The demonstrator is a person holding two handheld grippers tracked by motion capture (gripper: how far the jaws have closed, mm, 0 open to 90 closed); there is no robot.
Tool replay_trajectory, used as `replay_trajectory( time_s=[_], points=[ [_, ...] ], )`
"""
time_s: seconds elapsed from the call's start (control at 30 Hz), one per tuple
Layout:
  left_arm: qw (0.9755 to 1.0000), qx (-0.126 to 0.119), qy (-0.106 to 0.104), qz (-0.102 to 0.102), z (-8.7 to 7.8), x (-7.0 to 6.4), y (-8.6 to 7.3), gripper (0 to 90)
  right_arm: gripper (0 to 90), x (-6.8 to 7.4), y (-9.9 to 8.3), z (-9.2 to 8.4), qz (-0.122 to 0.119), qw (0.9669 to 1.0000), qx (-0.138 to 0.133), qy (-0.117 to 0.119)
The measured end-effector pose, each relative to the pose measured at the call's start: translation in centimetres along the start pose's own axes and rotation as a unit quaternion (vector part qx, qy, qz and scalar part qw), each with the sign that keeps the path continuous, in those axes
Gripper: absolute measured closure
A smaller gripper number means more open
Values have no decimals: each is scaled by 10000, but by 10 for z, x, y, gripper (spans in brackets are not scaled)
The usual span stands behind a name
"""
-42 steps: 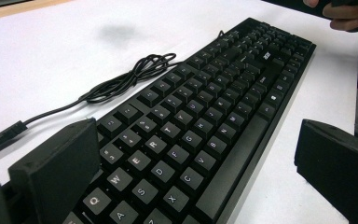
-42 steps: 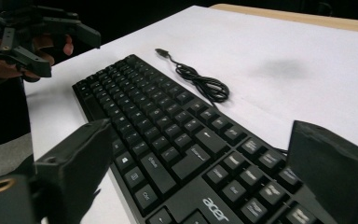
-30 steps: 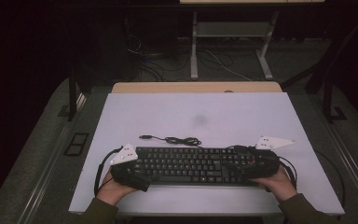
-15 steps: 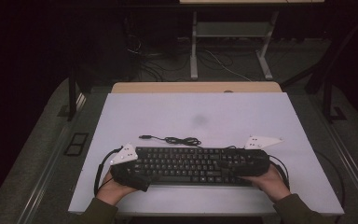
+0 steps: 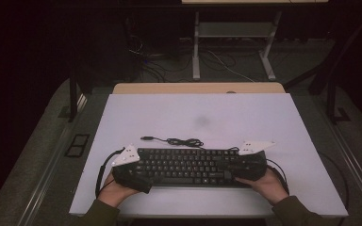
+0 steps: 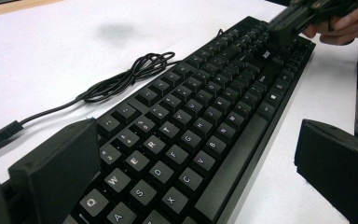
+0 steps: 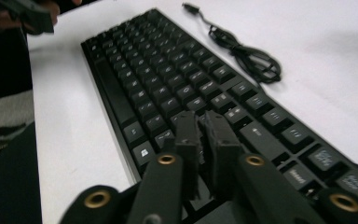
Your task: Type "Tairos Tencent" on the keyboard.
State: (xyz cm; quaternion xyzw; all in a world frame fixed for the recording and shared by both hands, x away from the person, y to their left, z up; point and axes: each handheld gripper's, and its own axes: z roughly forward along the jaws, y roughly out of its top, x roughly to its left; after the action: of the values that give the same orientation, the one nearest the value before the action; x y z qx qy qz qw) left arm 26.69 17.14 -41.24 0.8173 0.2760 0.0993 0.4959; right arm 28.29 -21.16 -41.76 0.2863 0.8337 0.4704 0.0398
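Note:
A black keyboard (image 5: 188,165) lies near the front edge of the white table (image 5: 198,113), and its coiled cable (image 5: 179,140) trails behind it. My left gripper (image 5: 143,173) is open at the keyboard's left end. In the left gripper view its jaws straddle the keyboard (image 6: 191,126), and bare table shows between the near jaw and the front edge. My right gripper (image 5: 231,172) is over the right end. Its jaws have just been closing and are now shut with nothing between them, the tips (image 7: 203,126) just above the keys (image 7: 168,70).
A grey smudge (image 5: 201,122) marks the middle of the table. A wooden strip (image 5: 198,88) runs along the far edge, with a metal stand (image 5: 233,47) and floor cables beyond. The person's sleeves come in at the bottom edge.
My right gripper has slid left over the keyboard's right end and its jaws have come together. The left gripper and the keyboard have stayed in place.

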Motion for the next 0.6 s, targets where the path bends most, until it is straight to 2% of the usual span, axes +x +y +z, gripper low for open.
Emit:
replay_trajectory(
  time_s=[0.07, 0.6],
  points=[
    [10000, 2, -3, 4, 0, 0, 0, 0, 888, 1, 0, 4, -35, 10000, 74, 22],
    [10000, -6, -2, 6, 1, 0, 0, 0, 890, 4, -7, 16, -184, 9982, 578, 12]
  ],
)
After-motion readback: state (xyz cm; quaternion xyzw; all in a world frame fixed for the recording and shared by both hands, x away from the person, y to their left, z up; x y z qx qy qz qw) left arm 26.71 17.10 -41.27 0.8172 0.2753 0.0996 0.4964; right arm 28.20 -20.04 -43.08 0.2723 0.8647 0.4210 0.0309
